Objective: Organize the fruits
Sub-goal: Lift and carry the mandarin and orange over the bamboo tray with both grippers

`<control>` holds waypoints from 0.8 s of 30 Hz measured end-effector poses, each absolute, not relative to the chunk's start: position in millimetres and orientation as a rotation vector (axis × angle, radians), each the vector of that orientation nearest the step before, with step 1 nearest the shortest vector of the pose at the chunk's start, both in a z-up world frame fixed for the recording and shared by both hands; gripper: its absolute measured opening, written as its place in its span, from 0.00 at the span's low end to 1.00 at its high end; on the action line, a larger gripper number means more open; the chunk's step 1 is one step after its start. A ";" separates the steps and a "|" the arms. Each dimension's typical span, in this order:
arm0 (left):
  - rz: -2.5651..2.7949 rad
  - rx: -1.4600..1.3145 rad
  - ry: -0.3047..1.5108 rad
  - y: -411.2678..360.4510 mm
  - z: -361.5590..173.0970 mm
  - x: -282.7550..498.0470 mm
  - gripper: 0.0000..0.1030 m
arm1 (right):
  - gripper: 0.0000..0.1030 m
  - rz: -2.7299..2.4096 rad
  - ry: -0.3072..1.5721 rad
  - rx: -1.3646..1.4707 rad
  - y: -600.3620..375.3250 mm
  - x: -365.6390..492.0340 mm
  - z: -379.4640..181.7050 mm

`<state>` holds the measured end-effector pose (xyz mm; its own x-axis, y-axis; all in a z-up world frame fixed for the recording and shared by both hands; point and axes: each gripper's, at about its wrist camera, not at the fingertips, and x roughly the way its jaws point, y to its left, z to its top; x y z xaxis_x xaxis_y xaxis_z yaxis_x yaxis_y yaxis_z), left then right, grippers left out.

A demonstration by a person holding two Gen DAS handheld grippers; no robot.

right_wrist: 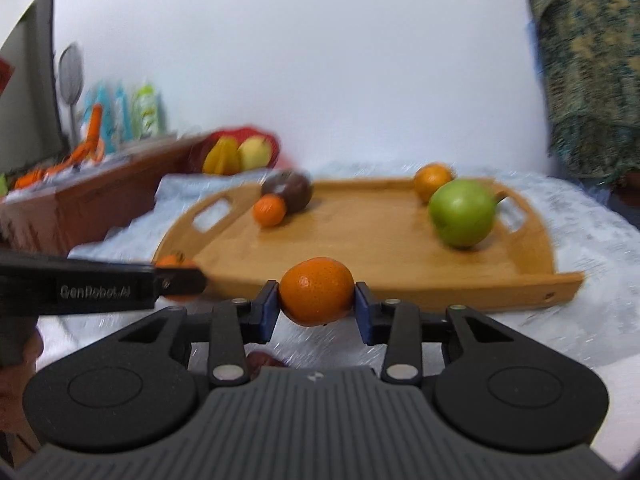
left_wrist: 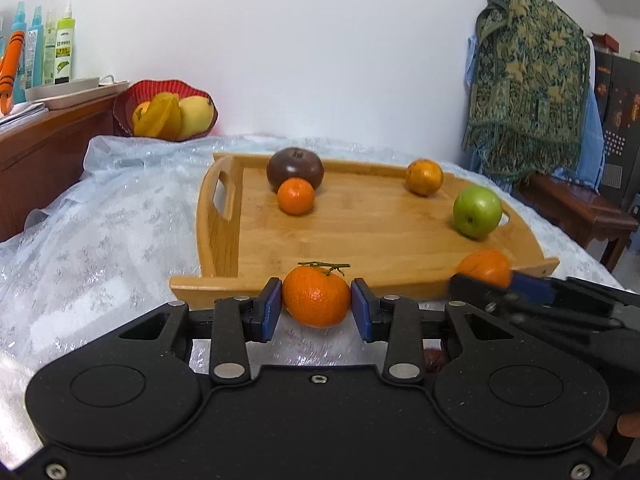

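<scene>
My left gripper (left_wrist: 316, 306) is shut on a stemmed tangerine (left_wrist: 316, 292), just before the near rim of the wooden tray (left_wrist: 360, 240). The right gripper (right_wrist: 317, 300) is shut on a second tangerine (right_wrist: 316, 286) at the same rim. Each gripper shows at the edge of the other's view: the right gripper (left_wrist: 492, 282) and the left gripper (right_wrist: 178, 280). On the tray lie a dark purple fruit (left_wrist: 295, 168), a small tangerine (left_wrist: 296, 196), an orange (left_wrist: 424, 177) and a green apple (left_wrist: 477, 211).
A shiny pale cloth (left_wrist: 100, 232) covers the table. A red basket (left_wrist: 166, 92) of yellow fruit stands at the back left, beside a wooden sideboard (left_wrist: 44, 140) with bottles. A patterned throw (left_wrist: 528, 80) hangs at the right above a wooden bench (left_wrist: 580, 204).
</scene>
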<state>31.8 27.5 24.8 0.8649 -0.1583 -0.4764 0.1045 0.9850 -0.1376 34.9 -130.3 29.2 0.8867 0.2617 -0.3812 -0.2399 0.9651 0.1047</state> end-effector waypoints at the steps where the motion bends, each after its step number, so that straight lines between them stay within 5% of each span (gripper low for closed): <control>1: -0.140 -0.106 0.499 26.7 26.5 32.1 0.34 | 0.42 0.231 0.389 0.062 -133.5 34.9 30.9; 24: -0.062 -0.157 0.548 25.6 26.7 116.8 0.34 | 0.42 -0.084 0.464 0.080 -169.4 95.1 31.5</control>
